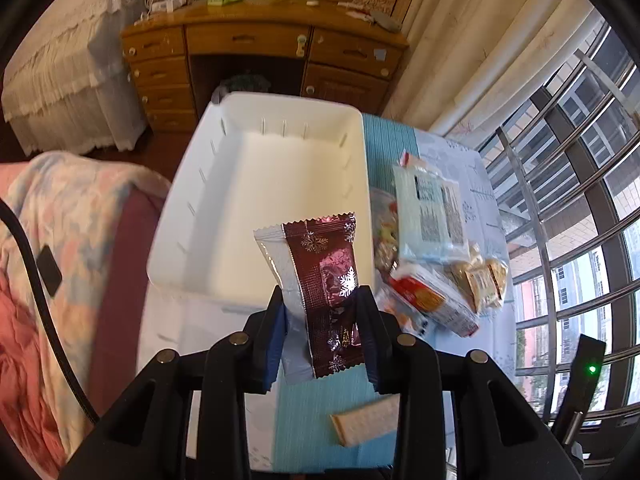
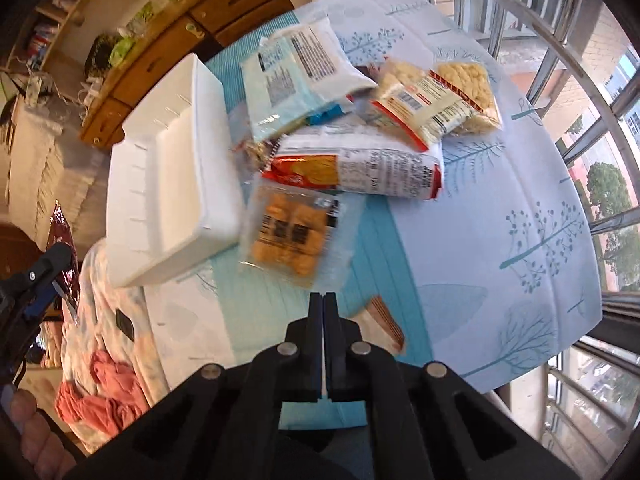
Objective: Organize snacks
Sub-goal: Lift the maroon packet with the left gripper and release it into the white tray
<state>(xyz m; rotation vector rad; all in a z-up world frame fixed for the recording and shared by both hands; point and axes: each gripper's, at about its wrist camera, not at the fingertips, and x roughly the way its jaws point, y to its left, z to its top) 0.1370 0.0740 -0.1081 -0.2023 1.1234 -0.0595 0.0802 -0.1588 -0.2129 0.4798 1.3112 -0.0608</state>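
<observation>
Left gripper [image 1: 322,304] is clamping maroon snack packet [image 1: 324,276] above white bin [image 1: 192,216] near edge; right gripper [image 2: 323,300] is closed, empty. Advise carrying packet past rim before releasing, keeping it level

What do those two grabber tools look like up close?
Both are black plastic. The left gripper has two angular fingers with ridged blue pads, round silver pins at the joints, and a black cable trailing beside it. The right gripper has the same black linkage and silver pins.

Maroon snowflake packet [image 1: 326,280] upright, white bin [image 1: 208,200] empty
</observation>
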